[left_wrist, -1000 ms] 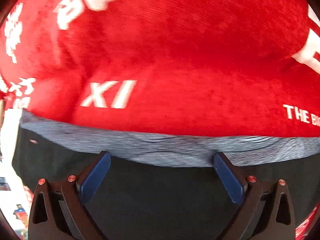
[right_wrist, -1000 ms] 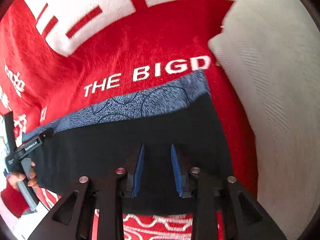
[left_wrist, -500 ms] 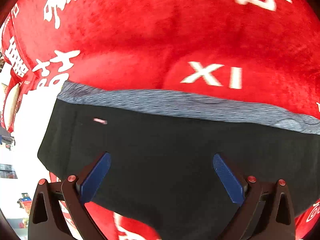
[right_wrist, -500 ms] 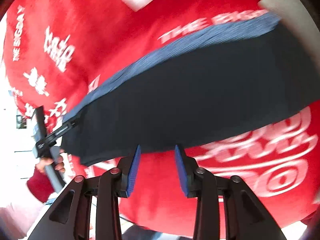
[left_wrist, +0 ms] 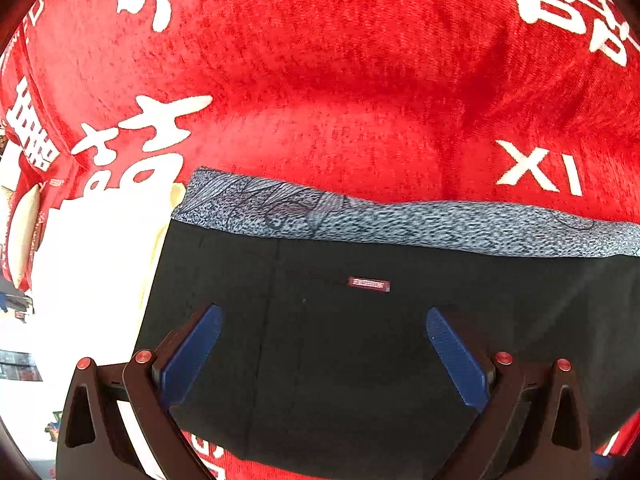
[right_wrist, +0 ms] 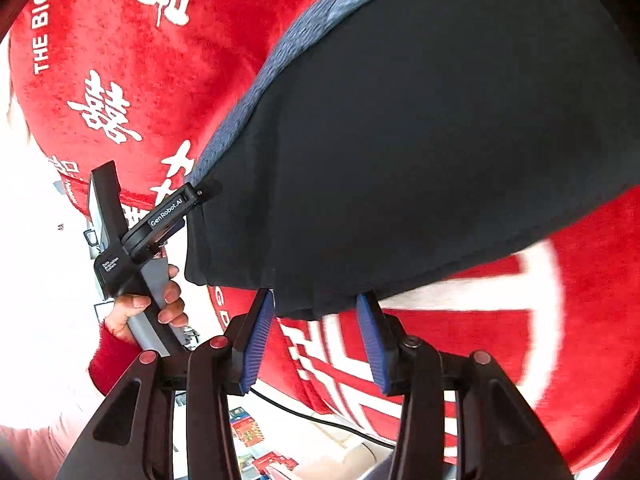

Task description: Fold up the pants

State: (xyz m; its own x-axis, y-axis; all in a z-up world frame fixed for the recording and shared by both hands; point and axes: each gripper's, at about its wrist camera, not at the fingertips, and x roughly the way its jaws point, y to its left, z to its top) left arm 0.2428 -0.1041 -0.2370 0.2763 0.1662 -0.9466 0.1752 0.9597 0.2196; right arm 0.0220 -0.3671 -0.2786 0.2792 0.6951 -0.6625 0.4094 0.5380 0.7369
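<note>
The black pants (left_wrist: 360, 340) lie on a red plush blanket (left_wrist: 340, 80) with white characters, and they fill the lower half of the left wrist view. Their grey patterned waistband (left_wrist: 400, 220) runs across the middle of that frame, and a small red label (left_wrist: 368, 283) sits just below it. The cloth looks flat and compact, with a straight edge at the lower left, so I judge that at least one fold is already made. How many layers lie there, I cannot tell.

The left gripper (left_wrist: 322, 354) hovers over the black cloth with its blue fingers (left_wrist: 192, 354) wide apart, and nothing is between them.

In the right wrist view the pants (right_wrist: 420, 140) take the upper right of the frame. The right gripper (right_wrist: 316, 336) has its fingers (right_wrist: 256, 340) parted. The lower hem of the pants passes just at their tips, but they do not pinch it, as far as I can see. At the middle left of this frame a hand (right_wrist: 152, 304) holds the other gripper's handle, whose tip is at the corner of the waistband.

What is left, in my judgement, is perhaps one more fold or only some smoothing of the bundle.

I see no container in either view.
</note>
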